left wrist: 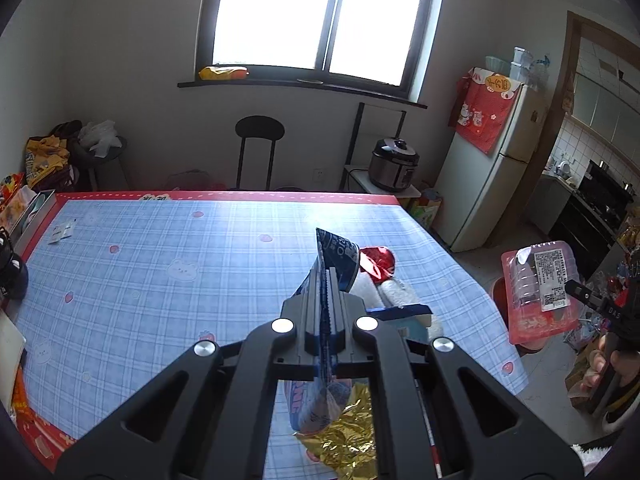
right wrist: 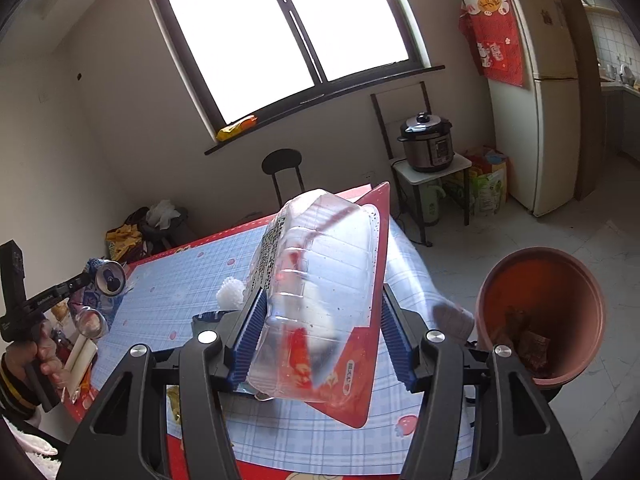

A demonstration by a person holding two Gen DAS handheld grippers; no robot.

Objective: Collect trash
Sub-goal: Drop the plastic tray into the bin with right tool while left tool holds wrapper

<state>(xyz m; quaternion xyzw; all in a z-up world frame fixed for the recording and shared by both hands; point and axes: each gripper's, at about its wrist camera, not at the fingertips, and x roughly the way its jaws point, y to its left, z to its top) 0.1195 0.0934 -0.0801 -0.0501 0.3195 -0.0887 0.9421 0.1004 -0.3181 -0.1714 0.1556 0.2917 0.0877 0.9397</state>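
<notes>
My left gripper (left wrist: 326, 276) is shut on a blue snack wrapper (left wrist: 334, 254), held above the blue checked table (left wrist: 160, 264). Below it lie a gold foil wrapper (left wrist: 344, 432), a red foil piece (left wrist: 378, 262) and white fluffy items (left wrist: 384, 292). My right gripper (right wrist: 320, 320) is shut on a clear plastic food tray with a red base (right wrist: 320, 300), held over the table's right edge. The tray and right gripper also show in the left wrist view (left wrist: 538, 292). A terracotta-coloured bin (right wrist: 540, 316) with wrappers inside stands on the floor to the right.
A fridge (left wrist: 492, 168) and a rice cooker on a small stand (left wrist: 394, 164) are at the right. A black stool (left wrist: 258, 148) stands behind the table. Boxes and papers (left wrist: 24, 208) crowd the table's left edge.
</notes>
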